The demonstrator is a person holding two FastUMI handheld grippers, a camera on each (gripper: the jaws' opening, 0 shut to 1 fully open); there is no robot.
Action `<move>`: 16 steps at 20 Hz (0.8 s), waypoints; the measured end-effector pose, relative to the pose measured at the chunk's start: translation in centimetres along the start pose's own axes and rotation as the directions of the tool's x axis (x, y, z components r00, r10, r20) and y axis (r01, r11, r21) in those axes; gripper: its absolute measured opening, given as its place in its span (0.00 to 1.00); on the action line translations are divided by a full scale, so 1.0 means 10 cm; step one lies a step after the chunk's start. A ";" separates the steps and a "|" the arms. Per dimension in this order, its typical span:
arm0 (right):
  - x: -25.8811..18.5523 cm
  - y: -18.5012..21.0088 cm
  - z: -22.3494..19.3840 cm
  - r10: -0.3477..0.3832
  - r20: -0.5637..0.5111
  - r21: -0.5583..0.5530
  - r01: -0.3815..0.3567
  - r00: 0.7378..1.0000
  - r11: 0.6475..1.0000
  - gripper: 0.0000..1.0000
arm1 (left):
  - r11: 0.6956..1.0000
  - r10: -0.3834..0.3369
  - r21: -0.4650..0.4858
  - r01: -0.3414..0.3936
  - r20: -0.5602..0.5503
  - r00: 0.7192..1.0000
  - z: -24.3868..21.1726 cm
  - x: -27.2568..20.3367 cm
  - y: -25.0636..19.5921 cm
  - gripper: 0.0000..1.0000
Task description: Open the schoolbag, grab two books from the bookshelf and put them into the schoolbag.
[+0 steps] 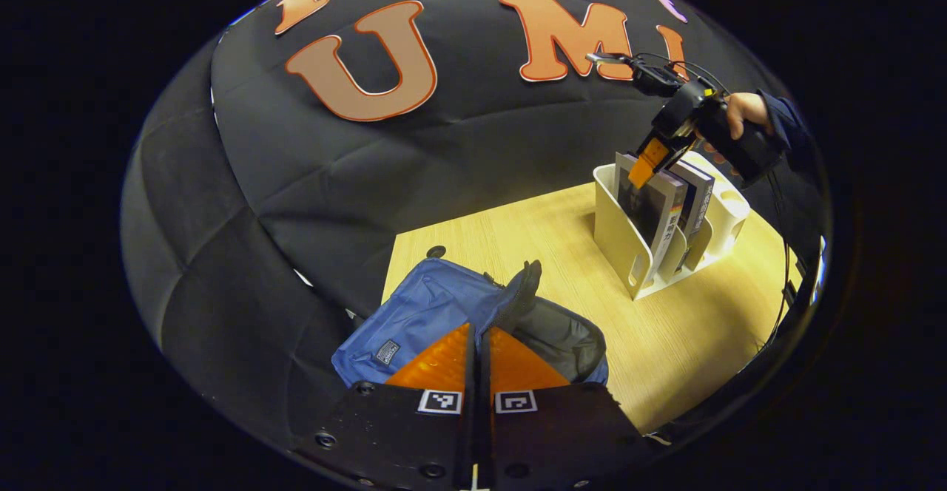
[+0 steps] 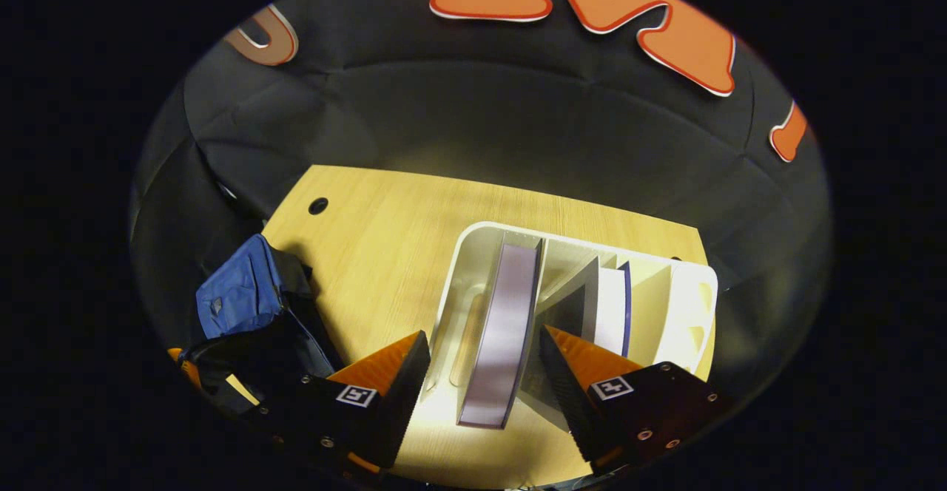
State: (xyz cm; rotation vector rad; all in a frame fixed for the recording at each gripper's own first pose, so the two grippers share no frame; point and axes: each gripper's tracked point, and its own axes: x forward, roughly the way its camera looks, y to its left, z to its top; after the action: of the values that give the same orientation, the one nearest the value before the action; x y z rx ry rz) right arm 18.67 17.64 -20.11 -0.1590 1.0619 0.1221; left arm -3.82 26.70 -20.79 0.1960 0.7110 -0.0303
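My right gripper (image 2: 484,373) hangs spread wide astride the stiff, likely heavy grey-covered book (image 2: 503,328) standing in the white plastic bookshelf (image 2: 688,306), best pinched at its top edge, while my left gripper (image 1: 479,354) pinches the soft blue schoolbag (image 1: 422,313).

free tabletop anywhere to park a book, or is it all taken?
Bare wood lies between the blue schoolbag and the white bookshelf, and behind the rack up to the booth wall. The table is also free around its cable hole. Crowded: the rack slots, where the right gripper straddles a book.
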 end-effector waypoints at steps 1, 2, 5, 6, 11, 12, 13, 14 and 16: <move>0.00 0.09 -0.02 0.043 -0.037 0.042 -0.042 0.998 0.998 0.86 | 1.000 0.000 -0.005 0.000 0.005 1.000 -0.01 -0.01 0.00 0.02; -0.01 0.19 -0.05 0.085 -0.086 0.098 -0.077 0.993 0.992 0.78 | 1.000 -0.002 -0.013 0.002 0.011 1.000 -0.02 -0.01 0.00 0.02; 0.09 0.05 -0.04 0.035 -0.128 0.136 -0.017 0.991 0.991 0.56 | 0.999 -0.015 -0.040 0.016 0.018 1.000 -0.11 -0.01 0.01 0.02; 0.11 0.00 -0.06 0.020 -0.141 0.133 -0.001 0.990 0.991 0.53 | 0.998 -0.020 -0.051 0.021 0.022 1.000 -0.12 -0.01 -0.01 0.02; 0.06 -0.03 -0.08 0.022 -0.195 0.149 0.007 0.981 0.989 0.34 | 0.997 -0.037 -0.070 0.038 0.026 0.999 -0.22 -0.01 -0.08 0.02; 0.05 -0.04 -0.07 0.026 -0.203 0.152 0.005 0.979 0.988 0.33 | 0.996 -0.041 -0.072 0.043 0.029 0.999 -0.24 0.01 -0.10 0.02; 0.03 -0.03 -0.09 0.033 -0.214 0.160 0.002 0.976 0.987 0.32 | 0.996 -0.048 -0.074 0.050 0.026 0.999 -0.26 0.01 -0.12 0.02; -0.01 -0.04 -0.07 0.040 -0.214 0.163 -0.005 0.976 0.987 0.30 | 0.996 -0.052 -0.077 0.054 0.025 0.998 -0.27 0.02 -0.13 0.02; -0.12 -0.04 -0.05 0.069 -0.187 0.164 -0.038 0.980 0.986 0.28 | 0.994 -0.062 -0.084 0.064 0.027 0.998 -0.27 0.03 -0.13 0.02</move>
State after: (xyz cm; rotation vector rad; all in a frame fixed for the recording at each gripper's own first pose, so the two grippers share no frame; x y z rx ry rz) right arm 17.72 17.17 -19.32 0.0033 1.2646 0.0706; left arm -5.48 25.94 -23.16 0.0914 0.6922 -0.0625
